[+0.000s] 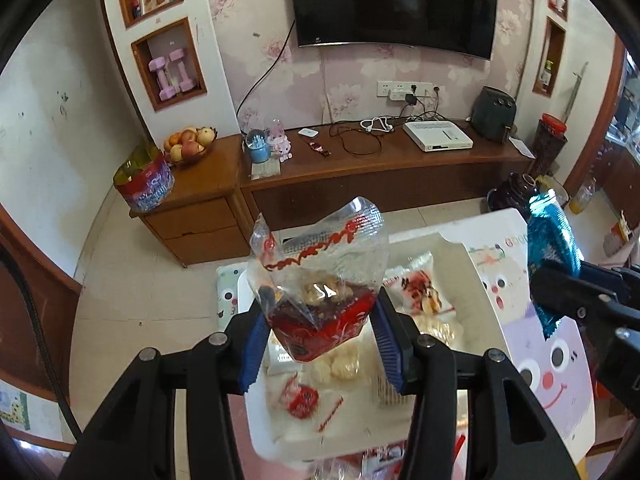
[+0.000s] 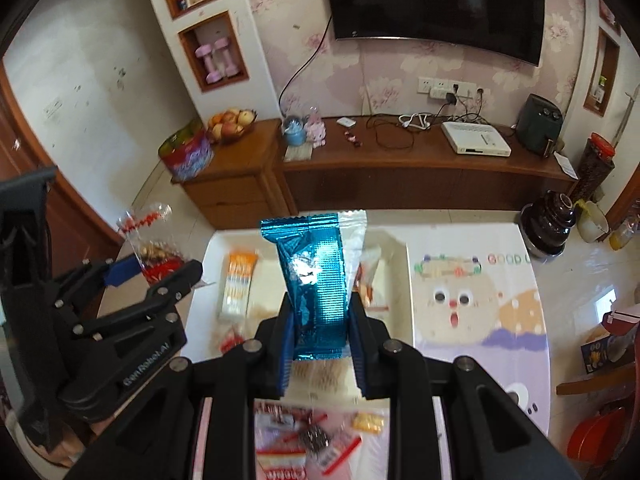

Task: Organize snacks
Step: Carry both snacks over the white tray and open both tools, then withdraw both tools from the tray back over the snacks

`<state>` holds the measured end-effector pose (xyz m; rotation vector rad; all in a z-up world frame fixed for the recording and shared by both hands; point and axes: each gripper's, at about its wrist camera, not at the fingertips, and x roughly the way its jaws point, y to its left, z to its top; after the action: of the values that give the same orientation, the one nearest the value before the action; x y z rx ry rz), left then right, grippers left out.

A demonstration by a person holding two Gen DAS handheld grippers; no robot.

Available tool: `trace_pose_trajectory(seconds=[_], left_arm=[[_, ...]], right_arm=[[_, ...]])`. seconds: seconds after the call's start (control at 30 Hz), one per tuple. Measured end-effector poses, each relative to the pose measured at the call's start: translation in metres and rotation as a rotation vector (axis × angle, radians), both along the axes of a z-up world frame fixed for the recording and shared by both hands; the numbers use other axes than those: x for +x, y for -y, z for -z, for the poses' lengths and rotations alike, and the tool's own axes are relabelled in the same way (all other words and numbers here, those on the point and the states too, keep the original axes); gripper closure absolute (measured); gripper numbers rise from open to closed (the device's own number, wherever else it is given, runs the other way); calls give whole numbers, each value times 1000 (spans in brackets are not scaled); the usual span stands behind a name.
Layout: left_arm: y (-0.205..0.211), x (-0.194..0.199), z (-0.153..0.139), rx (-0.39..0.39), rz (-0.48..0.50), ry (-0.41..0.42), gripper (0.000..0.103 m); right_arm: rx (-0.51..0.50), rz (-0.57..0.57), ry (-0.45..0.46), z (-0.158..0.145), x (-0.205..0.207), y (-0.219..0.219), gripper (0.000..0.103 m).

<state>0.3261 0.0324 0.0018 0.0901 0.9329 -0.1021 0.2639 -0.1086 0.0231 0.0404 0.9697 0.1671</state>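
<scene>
A curved dark television is hanging on floral pink wallpaper above a long wooden cabinet — cables, a white box and a fruit bowl are sitting on it. Pink dumbbells are standing in a wall niche. Pale floor tiles are catching daylight.

Clear crinkly plastic snack bag, glossy. Blue foil packet, shiny, ribbed. Matt black plastic gripper. Polished wood cabinet.
</scene>
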Motion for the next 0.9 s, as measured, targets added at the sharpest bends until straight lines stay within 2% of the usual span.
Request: trace_pose_trajectory(seconds=[0.2,0.33,0.47,0.53,0.57,0.6,0.67,0.8,0.9], left_arm=[[-2,27,28,-7,-20,-44,56],[-3,37,49,-9,-34,-90,56],[-4,43,65,-9,-41,-128,55],[-6,45,70,-8,-48,-141,50],[-8,46,72,-14,-52,-146,40],[-10,47,73,-19,-59,-148,23],[-15,46,75,-19,-80,-143,11],[-22,43,78,-50,-80,-167,10],[-24,39,78,-43,-87,-170,10]], right_arm=[[41,27,-18,10,34,-7,79],[72,34,-76,29,53,-11,78],[60,27,-120,47,63,-19,78],[50,21,-136,54,65,-24,78],[45,16,-147,59,67,-26,77],[37,14,-153,61,66,-29,77],[3,7,-165,67,67,-34,76],[-26,5,-167,70,60,-34,63],[-23,12,-165,70,55,-31,61]])
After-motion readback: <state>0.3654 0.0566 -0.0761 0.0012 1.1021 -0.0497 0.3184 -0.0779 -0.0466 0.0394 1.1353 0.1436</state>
